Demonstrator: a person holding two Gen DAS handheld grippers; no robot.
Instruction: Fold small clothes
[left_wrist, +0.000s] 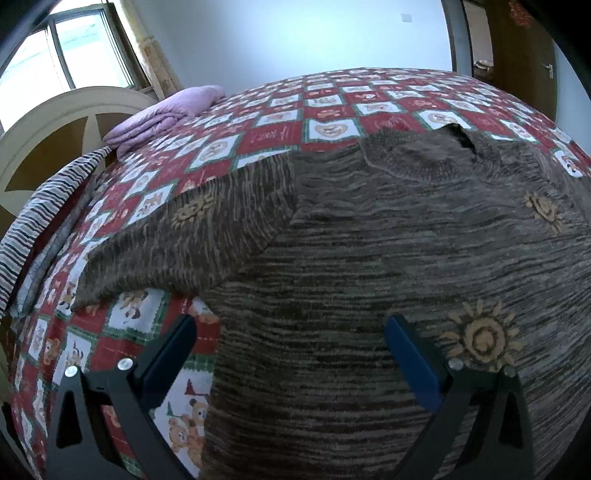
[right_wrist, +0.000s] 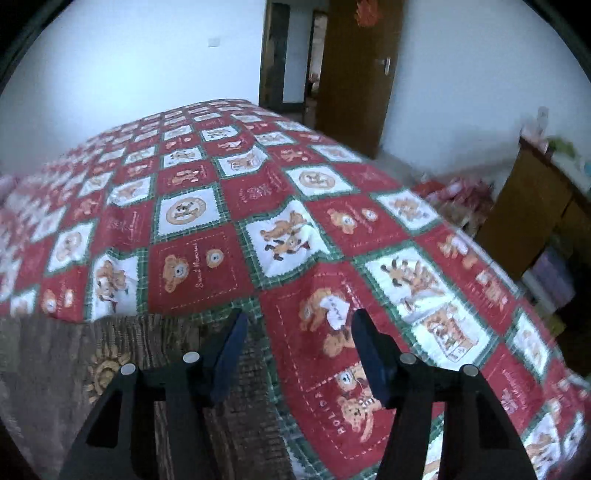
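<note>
The brown knitted sweater (left_wrist: 369, 258) lies spread flat on the bed (left_wrist: 280, 122), its collar at the far side; the left tool (left_wrist: 291, 339) hangs spread wide over its near edge, gripping nothing; the right tool (right_wrist: 299, 332) is parted and empty beside the other edge. For a clean fold, pinch each near corner fully, lift together, keep the edges level.

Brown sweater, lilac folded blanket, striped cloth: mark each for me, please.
brown sweater (left_wrist: 369, 236): left wrist view, middle of the knitted body below the collar.
lilac folded blanket (left_wrist: 162, 116): left wrist view, top of the folded stack.
striped cloth (left_wrist: 33, 221): left wrist view, middle of the strip along the bed's edge.
</note>
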